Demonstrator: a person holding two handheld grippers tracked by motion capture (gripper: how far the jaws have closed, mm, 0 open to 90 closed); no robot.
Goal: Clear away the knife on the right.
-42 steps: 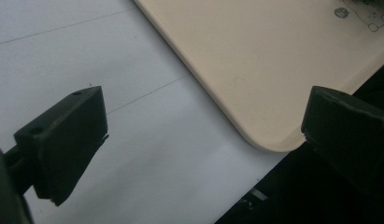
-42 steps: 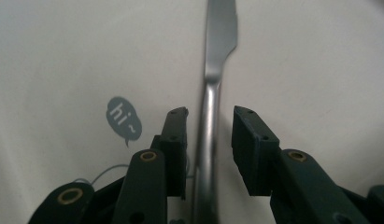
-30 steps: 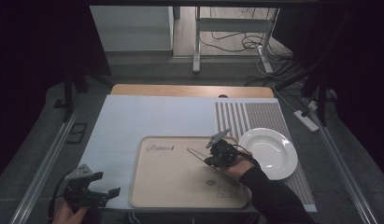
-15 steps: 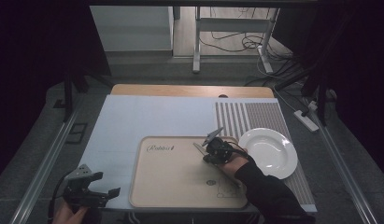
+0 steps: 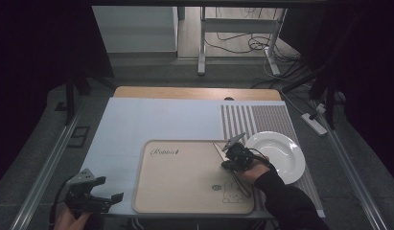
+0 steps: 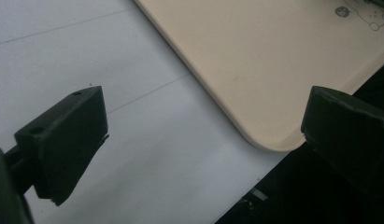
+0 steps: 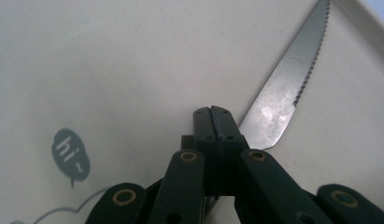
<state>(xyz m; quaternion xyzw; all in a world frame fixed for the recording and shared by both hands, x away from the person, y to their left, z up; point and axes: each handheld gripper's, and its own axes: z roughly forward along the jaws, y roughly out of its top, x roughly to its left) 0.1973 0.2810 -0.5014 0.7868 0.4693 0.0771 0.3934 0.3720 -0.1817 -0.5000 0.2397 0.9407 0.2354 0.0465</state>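
Note:
A serrated steel knife (image 5: pixel 243 185) lies slanted across the right part of a beige tray (image 5: pixel 185 177) printed with a rabbit drawing. My right gripper (image 5: pixel 228 163) is low over the tray, shut on the knife. In the right gripper view the jaws (image 7: pixel 216 112) are pressed together, and the blade (image 7: pixel 283 98) runs out from under them toward the upper right over the tray (image 7: pixel 110 70). My left gripper (image 5: pixel 110 188) hovers open at the table's front left corner, nothing between its fingers. In the left gripper view its jaws (image 6: pixel 203 121) stand wide over the pale mat beside the tray's corner (image 6: pixel 255 70).
A white plate (image 5: pixel 281 153) sits just right of the tray on a grey striped mat (image 5: pixel 257 120). A pale blue mat (image 5: pixel 146 120) covers the left and middle of the table. The front edge drops off right by the left gripper.
My right gripper has shifted to the right on the tray, toward the plate, taking the knife with it. The left gripper has stayed where it was.

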